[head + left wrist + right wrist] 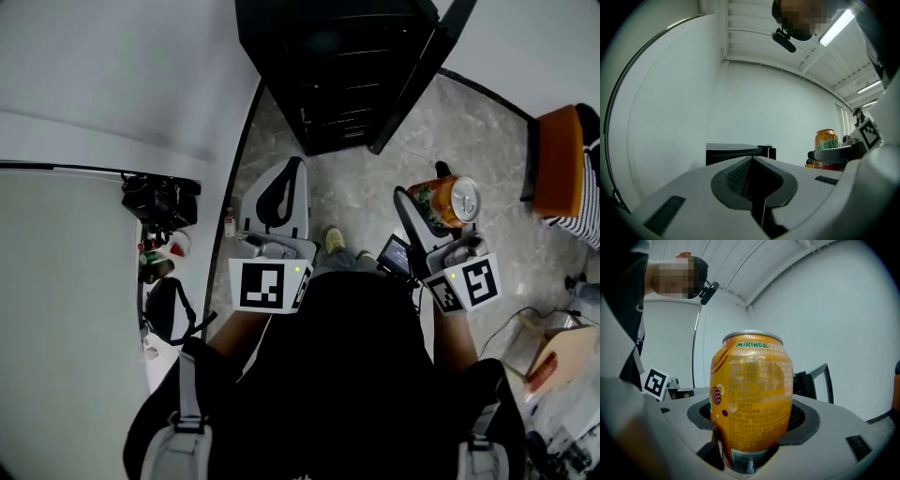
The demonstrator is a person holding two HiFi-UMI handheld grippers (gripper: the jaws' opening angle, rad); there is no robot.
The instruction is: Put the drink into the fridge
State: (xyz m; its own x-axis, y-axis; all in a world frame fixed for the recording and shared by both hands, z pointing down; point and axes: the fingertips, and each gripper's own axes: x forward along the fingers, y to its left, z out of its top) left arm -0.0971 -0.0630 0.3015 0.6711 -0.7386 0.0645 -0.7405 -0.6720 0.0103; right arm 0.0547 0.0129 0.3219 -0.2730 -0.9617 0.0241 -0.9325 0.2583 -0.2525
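Straight ahead: tall black fridge [342,75], door swung open to the right, dark shelves showing inside. Below it, grey marbled floor [366,192] between fridge and feet. White wall [112,75] along the left.

Both forearms stretched forward from the black-clad torso [337,375], roughly parallel, grippers aimed towards the fridge.

Left gripper [281,192], white with black jaw pads: out near the wall, jaws pressed together, nothing between them.

Right gripper [433,217]: level with the left, jaws clamped either side of the orange Mirinda drink can [752,399], gripping low on its body.

Can upright, silver top facing up, seated deep between the pads, over the floor and well short of the fridge. Also visible off to the right in the left gripper view.
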